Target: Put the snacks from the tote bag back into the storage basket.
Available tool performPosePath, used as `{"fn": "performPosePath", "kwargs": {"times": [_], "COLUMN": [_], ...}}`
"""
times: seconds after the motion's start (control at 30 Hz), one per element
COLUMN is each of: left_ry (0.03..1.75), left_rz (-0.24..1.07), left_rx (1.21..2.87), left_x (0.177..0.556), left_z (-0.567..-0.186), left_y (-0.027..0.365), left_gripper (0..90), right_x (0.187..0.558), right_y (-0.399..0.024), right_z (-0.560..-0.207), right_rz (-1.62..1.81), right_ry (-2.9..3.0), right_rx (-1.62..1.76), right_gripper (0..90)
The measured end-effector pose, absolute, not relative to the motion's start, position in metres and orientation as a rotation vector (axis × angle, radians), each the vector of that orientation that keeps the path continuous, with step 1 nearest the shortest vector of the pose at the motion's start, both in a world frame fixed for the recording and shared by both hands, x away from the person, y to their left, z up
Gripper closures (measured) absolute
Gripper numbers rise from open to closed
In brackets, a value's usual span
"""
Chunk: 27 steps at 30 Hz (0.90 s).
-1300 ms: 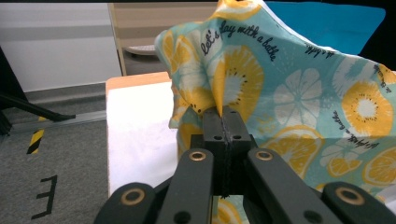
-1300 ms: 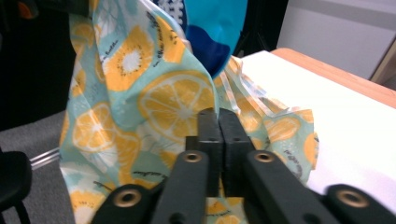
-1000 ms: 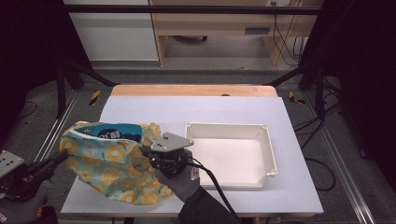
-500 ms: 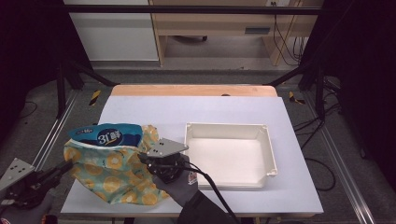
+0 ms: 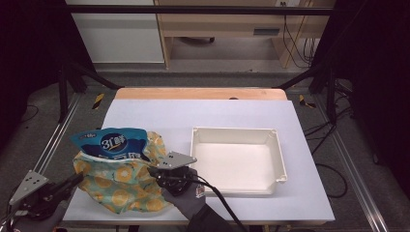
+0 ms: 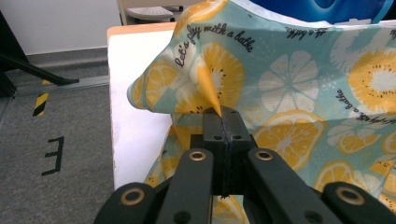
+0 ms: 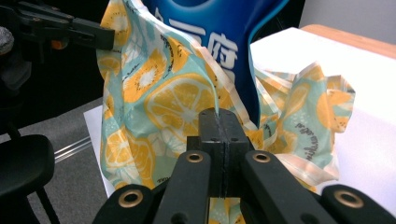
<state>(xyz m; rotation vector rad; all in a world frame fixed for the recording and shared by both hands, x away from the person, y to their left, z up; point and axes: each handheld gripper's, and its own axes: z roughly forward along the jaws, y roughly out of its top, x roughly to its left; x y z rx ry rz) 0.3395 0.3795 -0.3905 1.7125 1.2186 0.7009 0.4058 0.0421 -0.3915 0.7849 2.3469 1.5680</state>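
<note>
High view: you have one lemon-print cloth bag [image 5: 121, 181] at the table's [image 5: 203, 111] near-left corner, one blue packet [image 5: 112, 143] inside it, one white tray [image 5: 237, 159] beside it.

Left gripper view: your left gripper [image 6: 223, 114] is clamped on the bag's fabric.

Right gripper view: your right gripper [image 7: 218, 116] pinches the bag's rim.

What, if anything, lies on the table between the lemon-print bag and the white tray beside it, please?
Nothing visible does. The lemon-print bag, pinched by both the left gripper and the right gripper, sits just left of the white tray, with bare table between them. The tray's inside looks empty.
</note>
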Motion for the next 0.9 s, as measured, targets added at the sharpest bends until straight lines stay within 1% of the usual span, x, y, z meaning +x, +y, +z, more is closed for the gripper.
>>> {"fn": "performPosePath", "kwargs": {"times": [0.37,0.9], "left_ry": [1.199,1.243], "left_rz": [0.680,0.639], "left_rx": [1.777,1.842], "left_x": [0.345,0.352], "left_z": [-0.407,-0.429], "left_y": [0.372,0.375], "left_gripper": [90.0,90.0], "right_x": [0.402,0.399], "right_y": [0.043,0.046], "right_z": [-0.416,-0.448], "right_rz": [1.554,1.556], "right_ry": [2.364,2.389], "right_rx": [0.834,0.918], "right_gripper": [90.0,90.0]}}
